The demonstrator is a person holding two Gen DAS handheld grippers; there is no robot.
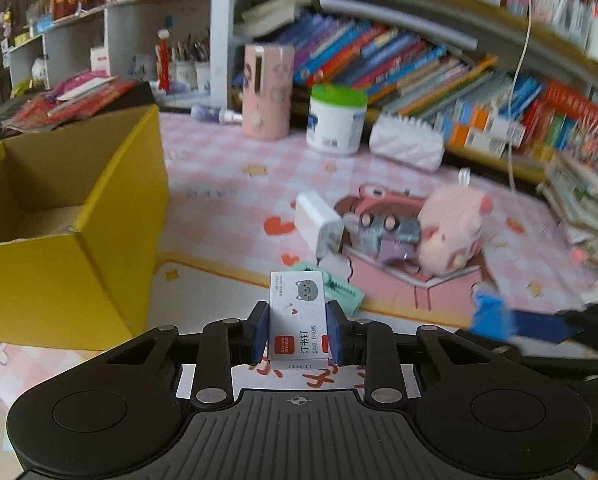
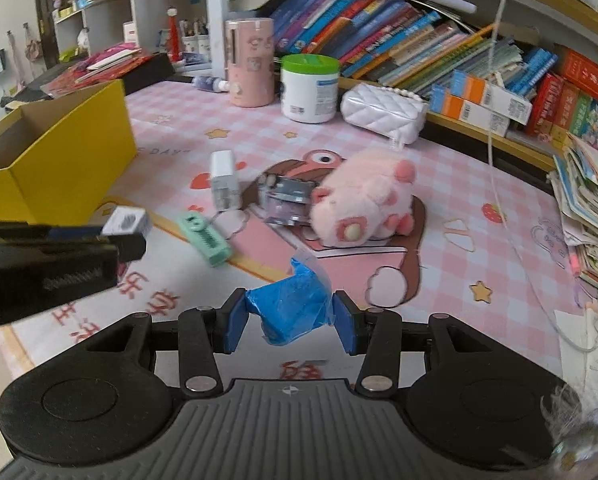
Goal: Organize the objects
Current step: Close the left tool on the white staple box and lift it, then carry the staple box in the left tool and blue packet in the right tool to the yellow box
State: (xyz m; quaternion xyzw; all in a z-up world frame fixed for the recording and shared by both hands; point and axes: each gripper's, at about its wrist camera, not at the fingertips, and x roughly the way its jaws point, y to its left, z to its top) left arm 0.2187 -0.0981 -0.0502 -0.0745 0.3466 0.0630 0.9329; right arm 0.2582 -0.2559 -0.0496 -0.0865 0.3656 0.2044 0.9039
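Nearest, at the bottom centre of the left wrist view, the left gripper (image 1: 297, 330) is clenched on a white staple box (image 1: 297, 316), its blue pads pressing both sides; the box stands lifted off the mat. In the right wrist view, low centre, the right gripper (image 2: 289, 318) is clamped on a crumpled blue packet (image 2: 291, 306), also clear of the mat. Just beyond the staple box, a green clip (image 1: 341, 288) lies on the pink checked mat (image 1: 227, 184); in the right view it sits left of centre. Further in, mid-frame, a white charger (image 1: 319, 220) lies beside a small grey device (image 1: 387, 232), which touches a pink plush (image 1: 453, 228). At the left edge, an open yellow box (image 1: 71, 240) rests on the mat. Toward the top, a pink tumbler (image 1: 267, 92), a green-lidded tub (image 1: 336, 120) and a white quilted purse (image 1: 407, 142) stand in a row before the shelves of books (image 1: 419, 64).
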